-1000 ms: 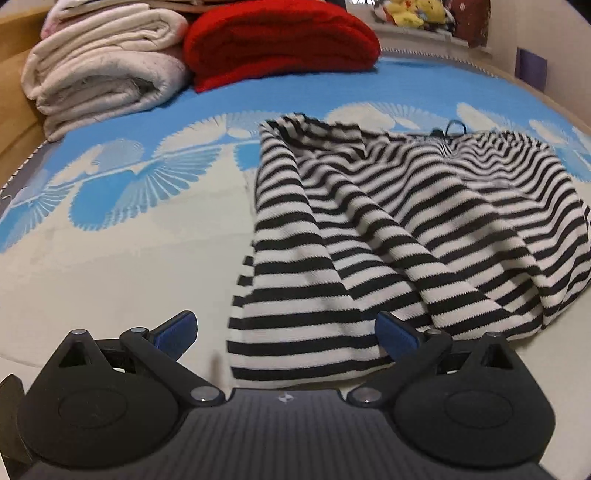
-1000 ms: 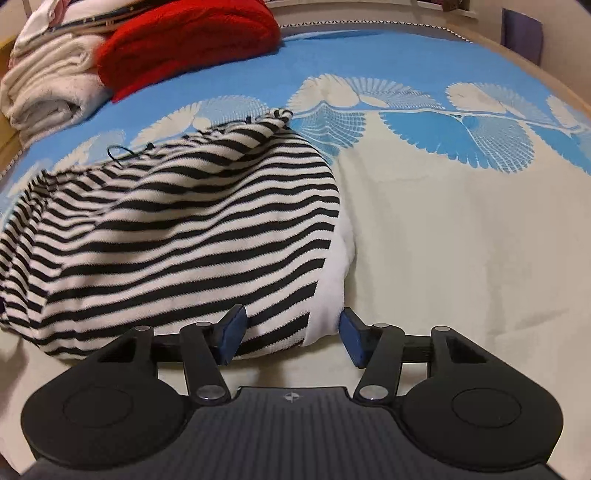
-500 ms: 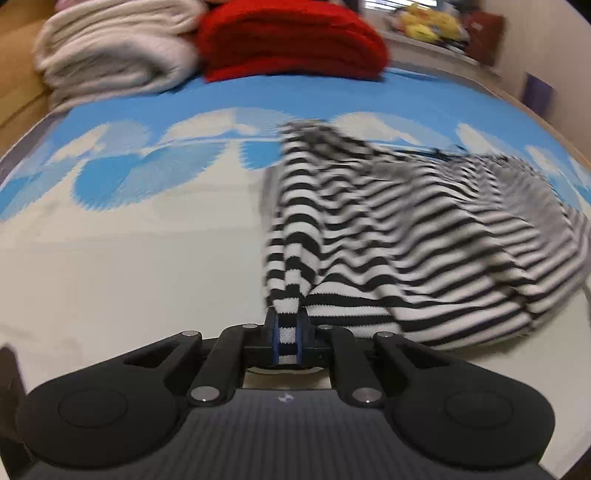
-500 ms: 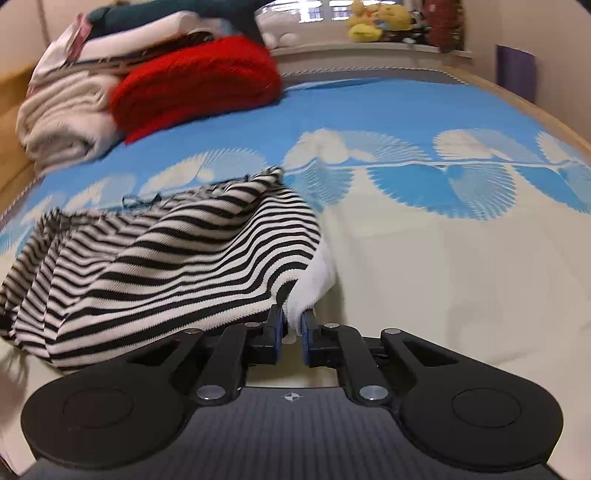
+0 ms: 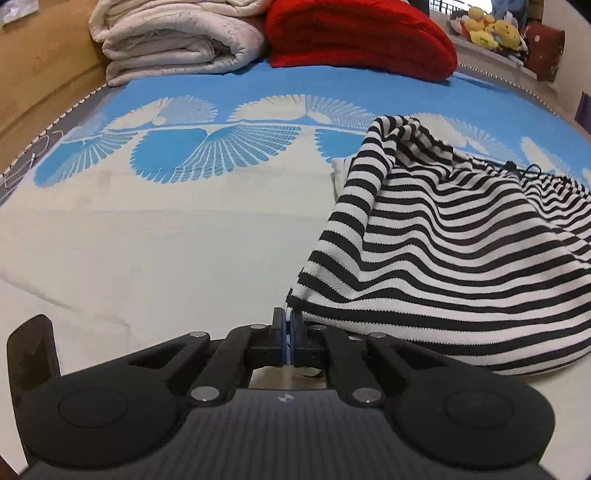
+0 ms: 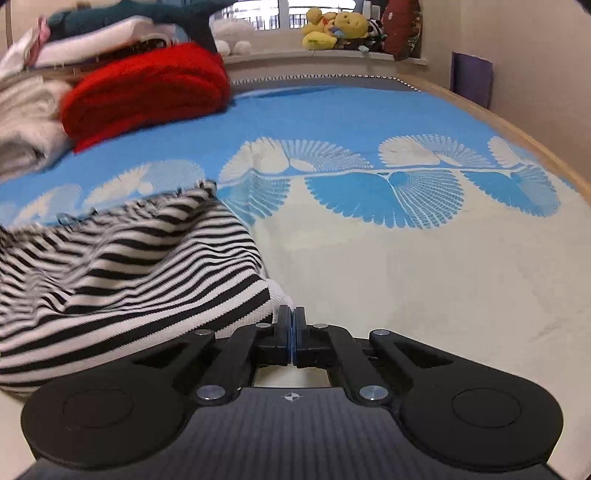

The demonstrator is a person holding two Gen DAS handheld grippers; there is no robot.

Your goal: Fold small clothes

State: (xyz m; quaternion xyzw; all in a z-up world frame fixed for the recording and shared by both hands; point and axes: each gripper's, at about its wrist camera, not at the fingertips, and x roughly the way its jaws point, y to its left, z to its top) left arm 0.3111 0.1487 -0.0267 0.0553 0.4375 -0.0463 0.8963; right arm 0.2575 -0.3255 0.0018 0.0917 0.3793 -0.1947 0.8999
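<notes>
A black-and-white striped garment (image 5: pixel 450 236) lies on the bed, its near hem raised. My left gripper (image 5: pixel 287 325) is shut on the garment's near left corner, with the cloth stretching away to the right. In the right wrist view the same striped garment (image 6: pixel 122 273) spreads to the left, blurred by motion. My right gripper (image 6: pixel 293 325) is shut on its near right corner, where a white edge of cloth bunches at the fingers.
The bedspread (image 5: pixel 166 236) is cream with a blue fan pattern. A folded red blanket (image 5: pixel 354 37) and white quilts (image 5: pixel 177 44) are stacked at the far end. Plush toys (image 6: pixel 332 26) sit on the window sill. A wooden bed edge (image 6: pixel 524 136) runs along the right.
Both grippers went from open around the hem corners to shut on them. They have lifted the near hem and the garment has shifted sideways in both views.
</notes>
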